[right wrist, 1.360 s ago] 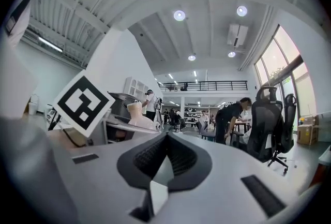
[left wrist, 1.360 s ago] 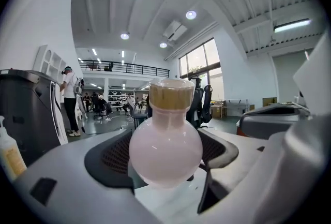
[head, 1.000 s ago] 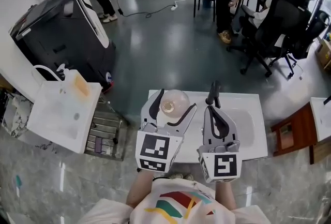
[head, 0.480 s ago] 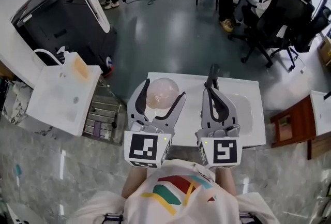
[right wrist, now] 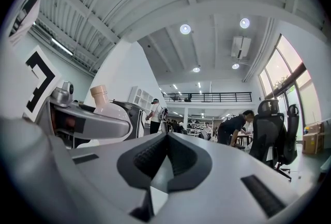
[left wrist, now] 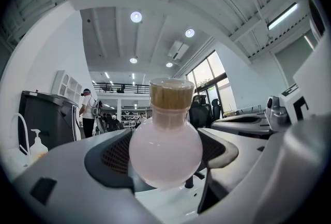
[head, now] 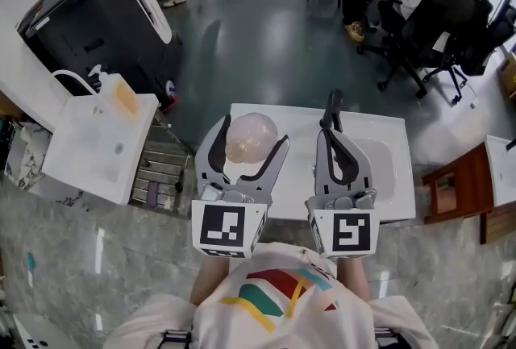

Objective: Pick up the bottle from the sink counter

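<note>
Left gripper view: bottle's [left wrist: 165,148] cork [left wrist: 168,94] side-on, left claw [left wrist: 165,166] gripping it; right claw [right wrist: 166,153] closed, empty.

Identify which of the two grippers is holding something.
The left gripper: its jaws are shut on the round pink bottle with the tan stopper. The right gripper has its jaws closed together with nothing between them.

Your left gripper lifts the bottle up and to the left.
Your left gripper [head: 250,143] now holds the round pink bottle [head: 251,133] closer to your head camera than a second ago, at the left edge of the white sink counter [head: 383,128], and farther from your right gripper [head: 331,109].
</note>
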{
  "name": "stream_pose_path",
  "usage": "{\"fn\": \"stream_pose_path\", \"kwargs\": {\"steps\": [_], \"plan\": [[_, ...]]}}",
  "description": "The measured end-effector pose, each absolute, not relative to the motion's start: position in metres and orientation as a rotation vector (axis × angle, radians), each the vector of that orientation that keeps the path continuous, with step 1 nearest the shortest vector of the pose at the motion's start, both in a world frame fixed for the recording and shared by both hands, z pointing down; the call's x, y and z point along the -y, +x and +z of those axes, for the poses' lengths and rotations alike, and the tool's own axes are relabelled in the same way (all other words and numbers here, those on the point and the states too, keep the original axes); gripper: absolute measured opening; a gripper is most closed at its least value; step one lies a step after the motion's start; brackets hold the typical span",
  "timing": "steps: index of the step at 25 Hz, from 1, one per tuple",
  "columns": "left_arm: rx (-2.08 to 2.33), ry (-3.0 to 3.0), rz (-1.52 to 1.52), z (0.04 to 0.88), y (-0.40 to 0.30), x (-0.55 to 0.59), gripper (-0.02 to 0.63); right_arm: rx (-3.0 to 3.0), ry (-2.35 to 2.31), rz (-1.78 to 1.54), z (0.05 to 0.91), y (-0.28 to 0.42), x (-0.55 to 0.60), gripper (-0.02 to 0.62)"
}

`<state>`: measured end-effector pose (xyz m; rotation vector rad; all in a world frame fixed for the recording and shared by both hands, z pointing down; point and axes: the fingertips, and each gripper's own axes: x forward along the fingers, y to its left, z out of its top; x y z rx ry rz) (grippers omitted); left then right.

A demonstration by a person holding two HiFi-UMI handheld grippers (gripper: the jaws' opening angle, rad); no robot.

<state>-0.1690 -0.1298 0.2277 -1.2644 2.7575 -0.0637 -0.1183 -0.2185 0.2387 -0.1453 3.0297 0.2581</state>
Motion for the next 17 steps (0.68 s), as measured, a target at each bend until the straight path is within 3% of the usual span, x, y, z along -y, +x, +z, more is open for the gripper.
{"fn": "stream_pose_path", "kwargs": {"steps": [17], "plan": [[-2.782, -1.254, -0.097, 0.237, -0.173, 0.118, 0.391, -2.993, -0.161, 0.308, 0.237, -0.121, 0.209, 0.012]]}}
